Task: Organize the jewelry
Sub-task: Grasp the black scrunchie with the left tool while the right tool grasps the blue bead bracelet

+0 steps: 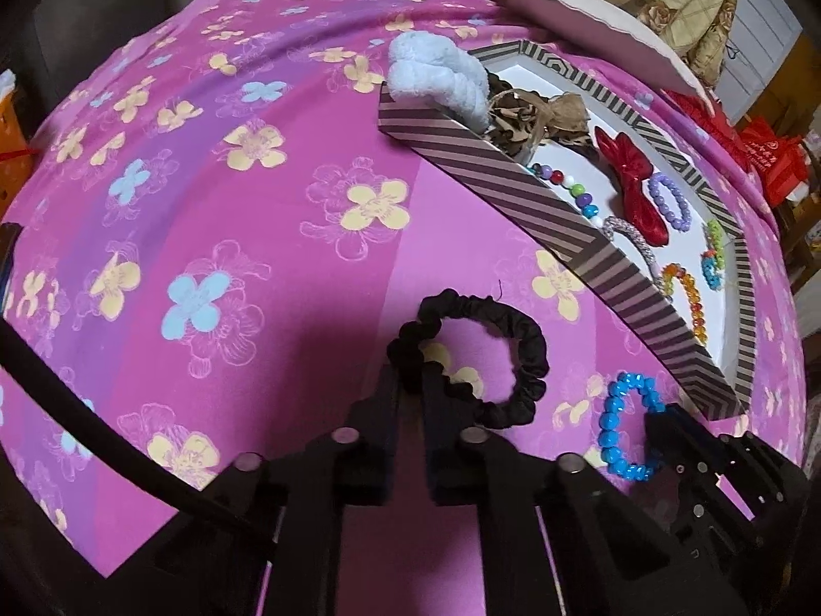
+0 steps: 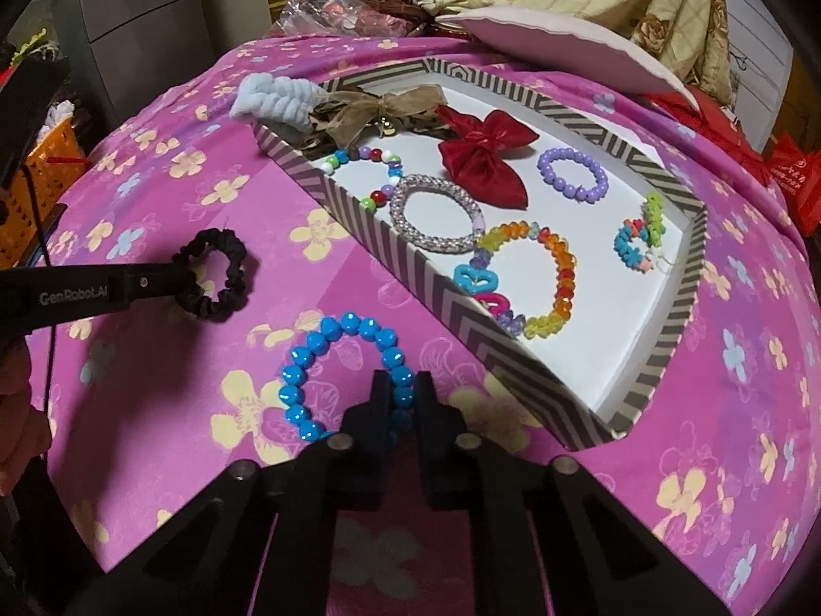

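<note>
A black fabric scrunchie [image 1: 528,349] lies on the pink flowered cloth, and my left gripper [image 1: 413,385] is shut on its near left edge. Seen from the right wrist, the same scrunchie [image 2: 231,277] has the left gripper [image 2: 179,282] at its left side. A bracelet of bright blue beads [image 2: 328,333] lies just right of it, with my right gripper [image 2: 403,390] shut on its near right part. That bracelet [image 1: 610,426] also shows in the left wrist view. Both items rest on the cloth, beside a striped box [image 2: 462,318].
The box's white floor holds a red bow [image 2: 477,154], a purple bead bracelet [image 2: 572,174], a silver bangle [image 2: 436,210], an orange-yellow bracelet [image 2: 554,277] and several more pieces. A pale blue fluffy band [image 2: 277,97] hangs over its far left corner. Bedding and bags crowd the far edge.
</note>
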The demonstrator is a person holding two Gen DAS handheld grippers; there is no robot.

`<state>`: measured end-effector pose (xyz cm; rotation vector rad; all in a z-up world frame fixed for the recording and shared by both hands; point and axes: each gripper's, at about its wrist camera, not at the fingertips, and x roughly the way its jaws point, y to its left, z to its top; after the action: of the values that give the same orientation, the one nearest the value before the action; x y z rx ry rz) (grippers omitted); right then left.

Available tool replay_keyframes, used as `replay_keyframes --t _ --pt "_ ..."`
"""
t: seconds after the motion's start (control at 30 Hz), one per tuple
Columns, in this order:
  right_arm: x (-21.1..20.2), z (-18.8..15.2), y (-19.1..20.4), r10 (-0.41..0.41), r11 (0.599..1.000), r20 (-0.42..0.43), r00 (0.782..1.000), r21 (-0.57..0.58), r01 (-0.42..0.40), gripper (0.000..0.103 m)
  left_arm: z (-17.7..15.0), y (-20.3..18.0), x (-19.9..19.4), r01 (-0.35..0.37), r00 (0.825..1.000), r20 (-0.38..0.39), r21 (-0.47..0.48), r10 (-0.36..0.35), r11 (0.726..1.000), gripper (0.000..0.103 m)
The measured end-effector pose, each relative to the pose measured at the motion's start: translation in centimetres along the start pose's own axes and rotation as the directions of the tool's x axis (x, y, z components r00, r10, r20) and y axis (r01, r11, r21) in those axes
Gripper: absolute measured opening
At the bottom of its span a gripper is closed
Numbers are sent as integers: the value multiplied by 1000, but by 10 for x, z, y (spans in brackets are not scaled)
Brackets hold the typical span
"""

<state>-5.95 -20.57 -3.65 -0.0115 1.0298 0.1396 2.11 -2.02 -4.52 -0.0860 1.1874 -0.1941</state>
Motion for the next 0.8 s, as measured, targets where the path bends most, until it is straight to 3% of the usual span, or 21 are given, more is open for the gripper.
replay_keyframes --t 0.47,0.8 --pt "-47 5 2 75 997 78 994 7 -75 8 4 -2 -43 75 995 67 8 -75 997 16" --pt "-93 21 -9 71 997 150 986 -4 -71 8 10 -17 -73 110 989 94 52 -115 993 16"
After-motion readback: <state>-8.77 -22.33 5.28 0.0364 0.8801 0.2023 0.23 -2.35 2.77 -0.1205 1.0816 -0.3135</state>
